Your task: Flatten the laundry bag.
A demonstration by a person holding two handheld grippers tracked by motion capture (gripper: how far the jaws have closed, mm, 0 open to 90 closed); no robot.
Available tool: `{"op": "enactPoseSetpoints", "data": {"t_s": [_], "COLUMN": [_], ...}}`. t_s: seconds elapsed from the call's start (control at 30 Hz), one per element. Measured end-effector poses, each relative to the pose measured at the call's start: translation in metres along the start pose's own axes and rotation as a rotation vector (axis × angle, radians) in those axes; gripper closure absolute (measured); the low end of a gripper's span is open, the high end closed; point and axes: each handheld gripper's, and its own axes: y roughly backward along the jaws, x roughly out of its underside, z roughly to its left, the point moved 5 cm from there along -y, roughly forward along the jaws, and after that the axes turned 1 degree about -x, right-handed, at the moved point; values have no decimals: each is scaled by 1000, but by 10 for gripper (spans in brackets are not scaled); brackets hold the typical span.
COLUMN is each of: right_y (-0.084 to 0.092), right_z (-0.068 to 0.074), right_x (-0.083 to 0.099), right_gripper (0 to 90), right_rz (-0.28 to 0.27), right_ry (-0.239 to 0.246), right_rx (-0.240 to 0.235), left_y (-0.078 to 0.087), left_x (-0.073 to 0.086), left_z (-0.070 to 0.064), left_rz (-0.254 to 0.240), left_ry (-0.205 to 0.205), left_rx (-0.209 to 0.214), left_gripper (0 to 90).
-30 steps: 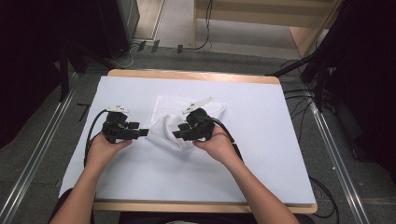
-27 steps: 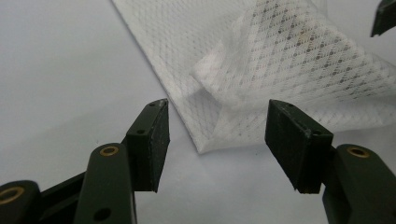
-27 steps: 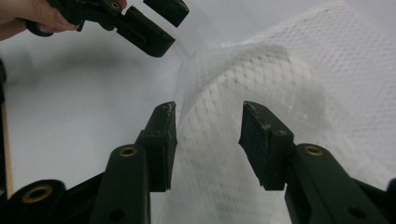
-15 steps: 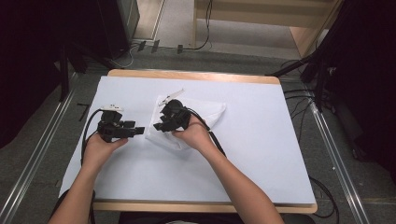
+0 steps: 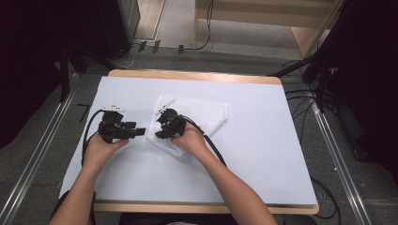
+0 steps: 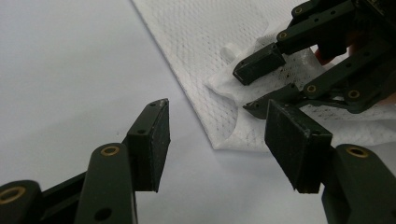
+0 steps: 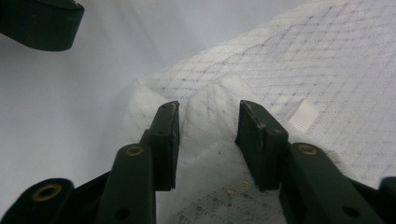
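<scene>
Nearest the table's front edge, the person's two forearms come in over a white sheet (image 5: pixel 263 154) that covers most of the wooden table (image 5: pixel 187 75). The left hand (image 5: pixel 101 150) rests at the left, holding the left gripper (image 5: pixel 141 132) low over the bare sheet, its tips pointing right toward the cloth. From its own view the left gripper (image 6: pixel 219 140) stands with jaws spread wide and nothing between them, the near corner of the cloth just past its tips.

Just to the right, the right hand (image 5: pixel 190 140) holds the right gripper (image 5: pixel 157 132) down on the left near corner of a white mesh cloth (image 5: pixel 206 112). In the right gripper view the right gripper (image 7: pixel 208 119) has a raised fold of the mesh cloth (image 7: pixel 327 60) bunched up between its jaws. The jaws have just been closing on that fold, and the pads sit against the puckered fabric on both sides; I would call it pinched, though lightly. A small white ribbed tag (image 7: pixel 303 114) lies on the cloth just right of the jaws.

The two grippers face each other, tips near but apart. The cloth lies flat beyond them, spreading toward the middle of the table and to the right. Black cables trail back along both forearms.
</scene>
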Motion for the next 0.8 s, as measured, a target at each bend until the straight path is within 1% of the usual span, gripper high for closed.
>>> {"op": "enactPoseSetpoints", "data": {"t_s": [0.03, 0.07, 0.13, 0.2, 0.3, 0.4, 0.43, 0.47, 0.5, 0.6, 0.63, 0.67, 0.7, 0.73, 0.8], "right_y": [0, 0, 0, 0, 2, 6, 10, 24, 30, 47, 53, 53, 59, 72, 81], "right_z": [0, 0, 0, -1, -3, -3, -2, 2, 3, 8, 10, 10, 11, 12, 13], "right_x": [0, 1, 3, 4, 4, 3, 2, -1, -2, 1, 2, 2, 4, 9, 15], "right_gripper": [652, 683, 758, 846, 887, 899, 898, 897, 898, 897, 897, 897, 897, 896, 895], "right_rz": [-4, -6, -17, -25, -18, -29, -39, -73, -88, -106, -118, -118, -126, -142, -161], "right_ry": [2, 19, 38, 33, 2, 4, -9, -23, -18, 1, 1, 1, -4, -5, -15], "right_rx": [8, 22, 47, 44, 21, 25, 16, -10, -13, -6, -8, -8, -10, -8, -14], "left_y": [0, 0, -1, -1, -2, -2, -2, -2, -2, -3, -3, -3, -4, -5, -5], "left_x": [0, 0, 0, 0, 0, 0, 0, 0, 0, 0, 0, 0, 0, 0, -1], "left_z": [0, 0, 0, -1, -1, -1, -1, -1, -1, -3, -4, -4, -5, -6, -8], "left_rz": [0, 5, 5, 4, 4, 4, 4, 8, 7, 9, 9, 9, 7, 8, 10], "left_ry": [-1, -4, -5, -2, -2, -1, -1, -3, -3, -8, -8, -8, -8, -13, -21], "left_rx": [2, 3, 2, 3, 3, 4, 5, 3, 3, 6, 7, 7, 6, 5, 7], "left_gripper": [413, 414, 414, 415, 414, 414, 414, 415, 415, 415, 415, 415, 415, 416, 416]}}
